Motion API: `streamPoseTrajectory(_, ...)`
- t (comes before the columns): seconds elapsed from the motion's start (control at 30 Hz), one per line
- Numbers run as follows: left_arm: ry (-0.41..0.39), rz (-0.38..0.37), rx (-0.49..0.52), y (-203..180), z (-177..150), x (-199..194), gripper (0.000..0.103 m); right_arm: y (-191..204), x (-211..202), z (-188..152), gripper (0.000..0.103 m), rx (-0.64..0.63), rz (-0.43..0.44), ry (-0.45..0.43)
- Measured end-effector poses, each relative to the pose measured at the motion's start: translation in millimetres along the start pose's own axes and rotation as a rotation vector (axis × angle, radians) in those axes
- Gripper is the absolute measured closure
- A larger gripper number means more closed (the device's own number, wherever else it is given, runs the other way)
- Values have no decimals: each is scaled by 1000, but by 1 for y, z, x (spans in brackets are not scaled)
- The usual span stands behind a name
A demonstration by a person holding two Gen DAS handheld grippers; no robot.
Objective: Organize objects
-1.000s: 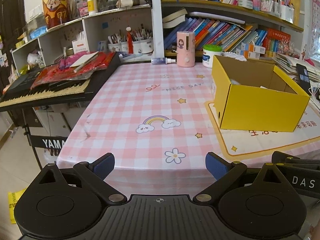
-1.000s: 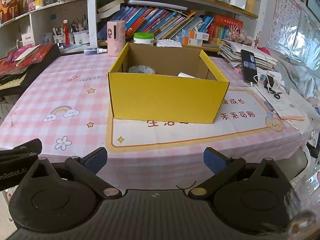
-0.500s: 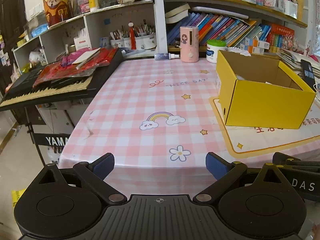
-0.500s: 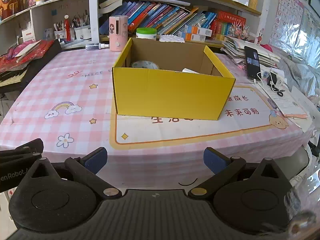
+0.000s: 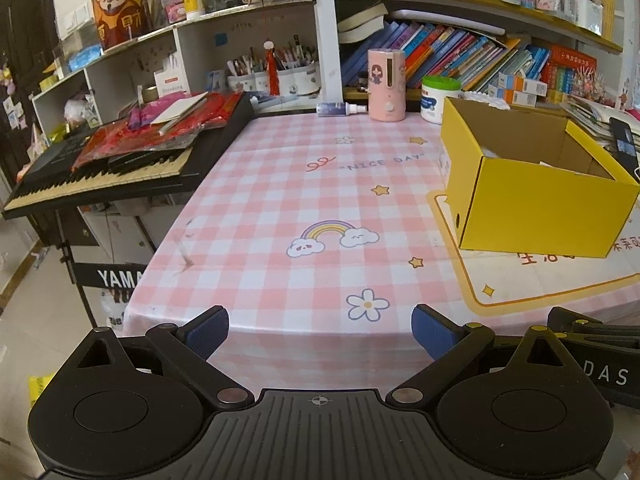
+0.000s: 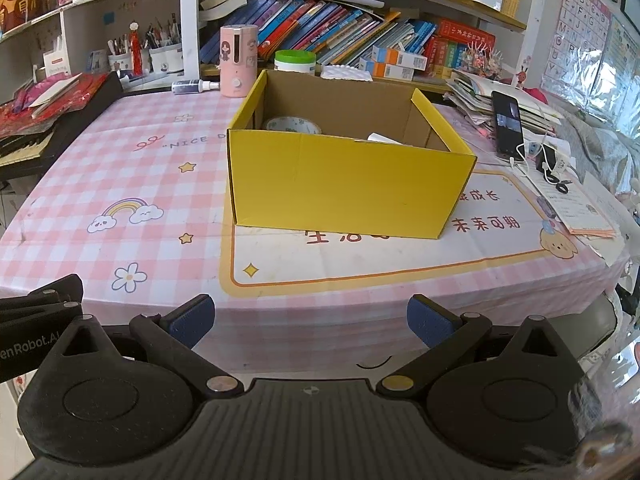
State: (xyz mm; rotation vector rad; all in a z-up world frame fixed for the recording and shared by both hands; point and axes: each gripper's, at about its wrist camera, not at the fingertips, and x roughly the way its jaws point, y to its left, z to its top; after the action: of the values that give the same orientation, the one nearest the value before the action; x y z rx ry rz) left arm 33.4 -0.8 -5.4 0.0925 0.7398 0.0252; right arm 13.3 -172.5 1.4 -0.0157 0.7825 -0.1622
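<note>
A yellow cardboard box [image 6: 344,184] stands open on a cream mat [image 6: 360,256] on the pink checked table [image 5: 304,200]. Inside it a roll of tape [image 6: 293,125] and a white item [image 6: 382,138] show over the rim; the rest of its inside is hidden. The same yellow box [image 5: 532,204] sits at the right of the left wrist view. My left gripper [image 5: 320,330] hangs open before the table's front edge, holding nothing. My right gripper [image 6: 310,322] is also open and empty, just in front of the edge facing the box.
A pink dispenser [image 5: 386,84], a white jar with green lid [image 5: 438,98] and a small spray bottle [image 5: 340,108] line the table's back. A keyboard [image 5: 104,176] piled with red packets juts in at the left. A phone [image 6: 508,126], cables and papers lie right of the box.
Both grippers have drawn back from the table and risen slightly; the box and table edge look farther off. Both stay open and empty.
</note>
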Motion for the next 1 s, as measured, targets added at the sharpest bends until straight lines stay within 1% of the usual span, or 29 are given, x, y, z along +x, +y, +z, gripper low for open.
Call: streamPoseTrajectory(1.0,-3,3,-2,2,-2,-3,4,1,-2,-2,0,3,-3,-1)
